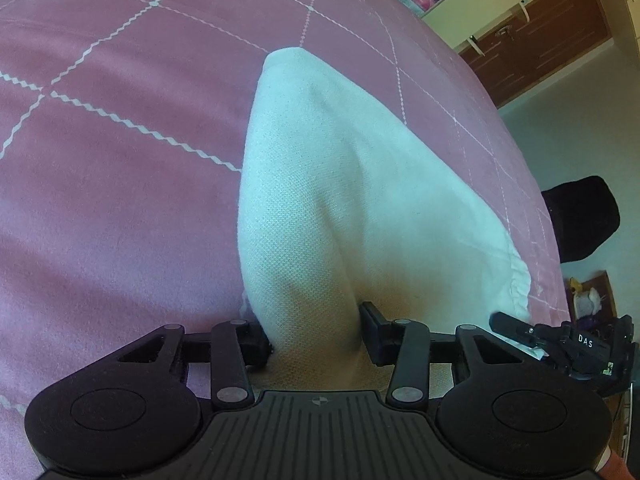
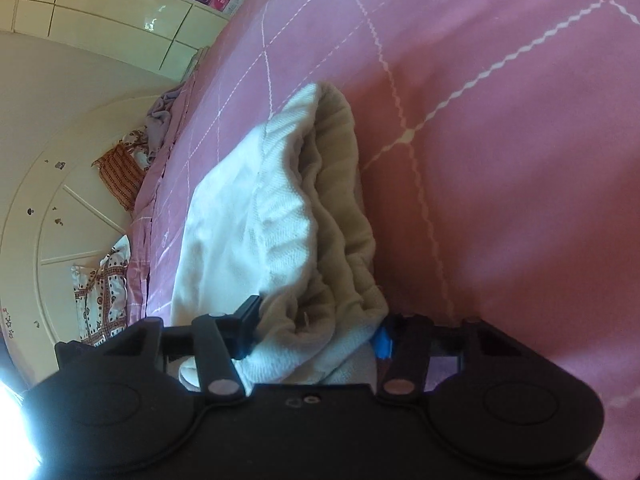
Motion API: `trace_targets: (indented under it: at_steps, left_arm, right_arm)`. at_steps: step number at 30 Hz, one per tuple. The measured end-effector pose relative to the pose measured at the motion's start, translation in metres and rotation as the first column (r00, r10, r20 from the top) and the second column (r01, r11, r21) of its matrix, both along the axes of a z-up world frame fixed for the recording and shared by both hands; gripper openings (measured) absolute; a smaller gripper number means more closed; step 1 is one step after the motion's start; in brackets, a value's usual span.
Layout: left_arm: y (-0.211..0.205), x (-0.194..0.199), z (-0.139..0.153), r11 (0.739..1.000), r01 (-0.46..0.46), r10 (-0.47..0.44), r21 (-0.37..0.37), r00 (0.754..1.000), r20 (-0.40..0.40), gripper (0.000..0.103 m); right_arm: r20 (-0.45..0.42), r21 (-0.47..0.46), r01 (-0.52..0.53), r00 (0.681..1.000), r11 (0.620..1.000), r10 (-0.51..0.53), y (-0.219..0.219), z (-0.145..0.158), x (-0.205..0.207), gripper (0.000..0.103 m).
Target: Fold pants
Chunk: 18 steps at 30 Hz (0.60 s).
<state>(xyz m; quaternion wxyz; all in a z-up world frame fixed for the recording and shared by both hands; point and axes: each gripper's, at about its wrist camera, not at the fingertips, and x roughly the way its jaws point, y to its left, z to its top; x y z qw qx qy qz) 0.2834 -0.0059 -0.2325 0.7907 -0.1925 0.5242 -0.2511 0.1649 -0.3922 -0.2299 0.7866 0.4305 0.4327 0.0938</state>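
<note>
Visibly, both grippers' fingers pinching white pants; "DAS" on right gripper.

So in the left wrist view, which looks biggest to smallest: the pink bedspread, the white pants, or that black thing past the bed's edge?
As they appear in that view:
1. pink bedspread
2. white pants, though nearness to the camera inflates them
3. black object, farther off, so its true size is unsure

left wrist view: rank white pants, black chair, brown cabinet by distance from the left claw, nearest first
1. white pants: between the fingers of the left claw, on the pink bedspread.
2. black chair: off the bed's right edge, on the floor.
3. brown cabinet: top right, against the far wall.
</note>
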Motion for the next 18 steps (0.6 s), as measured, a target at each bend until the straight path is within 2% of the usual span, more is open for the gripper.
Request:
trace_targets:
  at_steps: [3,7,11,18]
  left_arm:
    - [-0.005,-0.006,0.003,0.999,-0.028,0.027,0.022,1.0,0.013,0.042]
    - [-0.01,-0.023,0.024,0.996,-0.036,0.028,0.083,0.994,0.102,0.034]
    - [-0.009,-0.029,0.05,0.997,-0.045,0.035,0.057,0.985,0.168,0.031]
    - [-0.006,-0.024,0.11,0.996,-0.081,0.085,-0.025,0.958,0.275,0.03]
  right_arm:
    - [0.015,-0.05,0.021,1.0,0.999,-0.02,0.014,-0.001,0.016,0.052]
    - [0.025,-0.153,0.028,0.999,0.988,-0.024,0.032,0.016,0.012,0.041]
    - [0.115,-0.113,0.023,0.993,0.993,-0.01,0.037,0.044,0.001,0.038]
    - [0.241,-0.106,-0.021,0.97,0.994,0.046,0.05,0.101,0.012,0.038]
